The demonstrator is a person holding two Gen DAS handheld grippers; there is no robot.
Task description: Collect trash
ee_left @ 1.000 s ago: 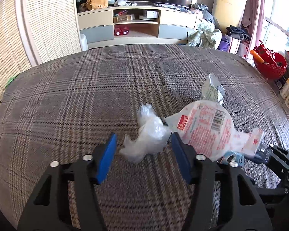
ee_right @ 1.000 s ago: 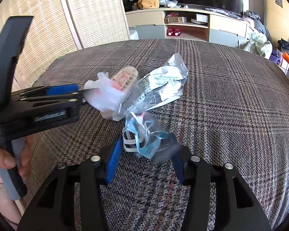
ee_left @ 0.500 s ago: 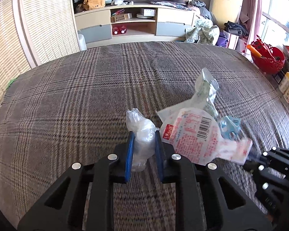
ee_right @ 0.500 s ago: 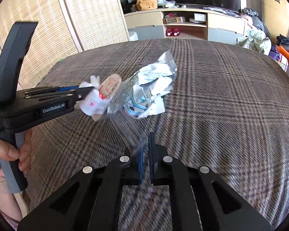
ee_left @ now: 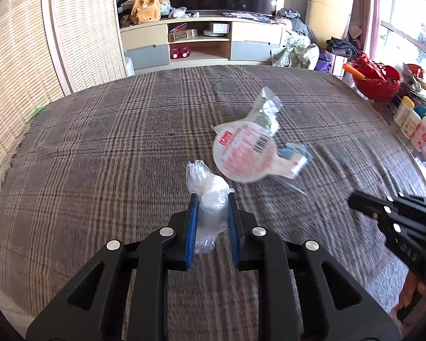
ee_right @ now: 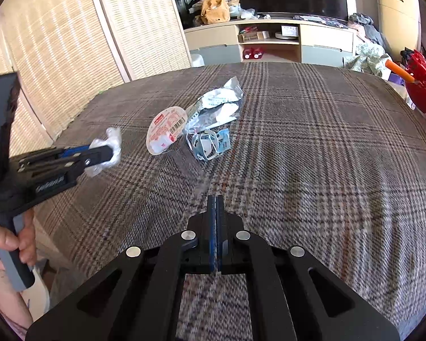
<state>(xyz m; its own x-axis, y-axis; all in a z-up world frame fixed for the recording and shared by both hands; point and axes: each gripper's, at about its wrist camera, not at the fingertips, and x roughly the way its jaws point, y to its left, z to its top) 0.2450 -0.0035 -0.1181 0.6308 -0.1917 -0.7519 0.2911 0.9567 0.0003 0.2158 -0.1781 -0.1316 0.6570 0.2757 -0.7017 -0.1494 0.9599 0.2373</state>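
My left gripper (ee_left: 211, 199) is shut on a crumpled clear plastic bag (ee_left: 208, 190) and holds it above the plaid cover; it shows in the right wrist view too (ee_right: 106, 149). My right gripper (ee_right: 215, 199) is shut on a thin clear plastic film (ee_right: 193, 173) that trails from the fingertips toward the trash pile. On the cover lie a round red-and-white label wrapper (ee_left: 242, 153), a silver foil packet (ee_left: 265, 110) and a blue-and-white wrapper (ee_right: 210, 143). The right gripper's body (ee_left: 397, 218) is at the right in the left wrist view.
The plaid cover (ee_right: 312, 156) spans a wide bed-like surface. A TV cabinet (ee_left: 201, 42) stands behind it, woven sliding doors (ee_right: 56, 42) at the left. A red basket (ee_left: 377, 81) and bottles (ee_left: 411, 122) sit at the right edge.
Both grippers closed from open, the left on the clear bag, the right on the clear film. Both then pulled back and up from the pile, which shifted as the film dragged.
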